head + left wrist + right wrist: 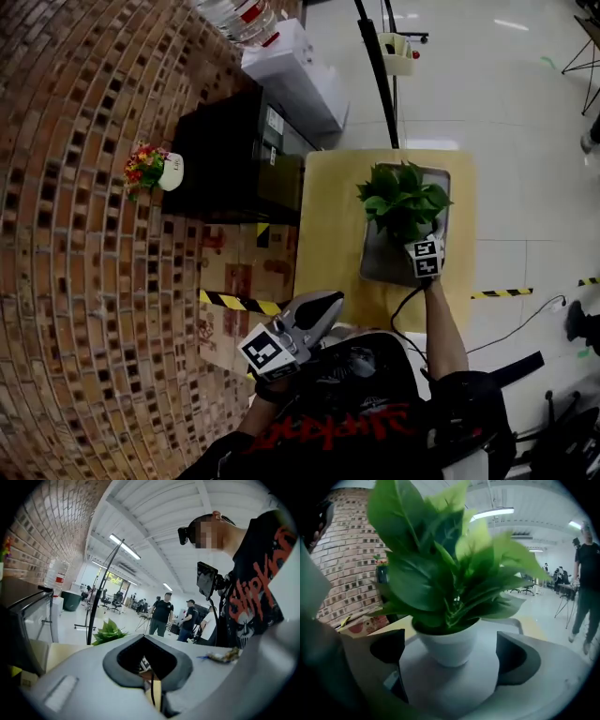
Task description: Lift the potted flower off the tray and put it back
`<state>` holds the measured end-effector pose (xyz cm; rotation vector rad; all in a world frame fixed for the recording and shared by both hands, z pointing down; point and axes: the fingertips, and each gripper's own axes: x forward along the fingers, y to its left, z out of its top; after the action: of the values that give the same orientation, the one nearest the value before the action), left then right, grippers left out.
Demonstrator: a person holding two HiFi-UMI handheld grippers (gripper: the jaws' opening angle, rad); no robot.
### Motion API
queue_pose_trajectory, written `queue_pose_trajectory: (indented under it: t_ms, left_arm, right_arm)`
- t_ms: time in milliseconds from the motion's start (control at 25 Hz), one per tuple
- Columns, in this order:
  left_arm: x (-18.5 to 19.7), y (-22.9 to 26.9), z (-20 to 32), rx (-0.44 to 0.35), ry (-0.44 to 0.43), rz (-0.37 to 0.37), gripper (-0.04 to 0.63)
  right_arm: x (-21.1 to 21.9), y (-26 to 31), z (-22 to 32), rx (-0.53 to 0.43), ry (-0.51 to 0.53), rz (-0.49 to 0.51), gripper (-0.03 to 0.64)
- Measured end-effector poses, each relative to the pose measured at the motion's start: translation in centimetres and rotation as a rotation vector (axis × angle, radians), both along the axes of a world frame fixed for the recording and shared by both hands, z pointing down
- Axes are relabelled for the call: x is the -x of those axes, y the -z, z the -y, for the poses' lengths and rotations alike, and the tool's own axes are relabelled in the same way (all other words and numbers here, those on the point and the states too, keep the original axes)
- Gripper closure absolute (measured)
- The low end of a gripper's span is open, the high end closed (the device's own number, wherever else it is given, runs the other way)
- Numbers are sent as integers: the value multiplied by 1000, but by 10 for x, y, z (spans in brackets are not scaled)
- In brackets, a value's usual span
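A green leafy plant [403, 199] in a white pot [450, 646] stands on a grey tray [380, 264] on the yellow table [328, 216]. My right gripper [419, 236] reaches in under the leaves from the near side. In the right gripper view the right gripper [451, 657] is open, its dark pads [389, 645] to either side of the pot with a gap on each side. The pot rests on the tray [454, 688]. My left gripper [330, 300] hangs close to my body off the table's near left corner, shut and empty; in its own view the left gripper [145, 641] points towards the plant [108, 632].
A black cabinet [234, 155] stands left of the table against the brick wall, with a small pot of coloured flowers [150, 167] beside it. A white appliance [295, 75] and a black pole [375, 66] are behind. Several people [161, 613] stand across the room. Striped tape [239, 302] marks the floor.
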<state>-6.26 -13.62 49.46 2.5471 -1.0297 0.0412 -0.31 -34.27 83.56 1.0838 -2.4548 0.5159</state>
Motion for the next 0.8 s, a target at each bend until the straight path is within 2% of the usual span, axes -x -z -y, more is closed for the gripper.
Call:
queue_pose_trajectory:
  t_ms: [80,120,160,240,320,560,800]
  left_arm:
    - [7,-12,6,23,32,23,600]
    - [9,-17,10,33,44,31,600]
    - [8,-21,13,44,47,36,600]
    - [-2,-24,17,72,36,27,600]
    - [-8,-32,17,91,15,22,600]
    - [-16,-49,35,81,-35,2,600]
    - [-17,-44,30,49,-104,-45,600]
  right_arm:
    - [20,-27,20,29,-10,31,26]
    - [30,-34,25,43,-5,39,68]
    - [37,-33,27,49,2,40,108]
    - [40,-18,24,35,15,30,114]
    - [36,-6,18,8,21,25,117]
    - [19,33,5,-39,-27,76,117]
    - [-12,113,-16,-48,-123,90,114]
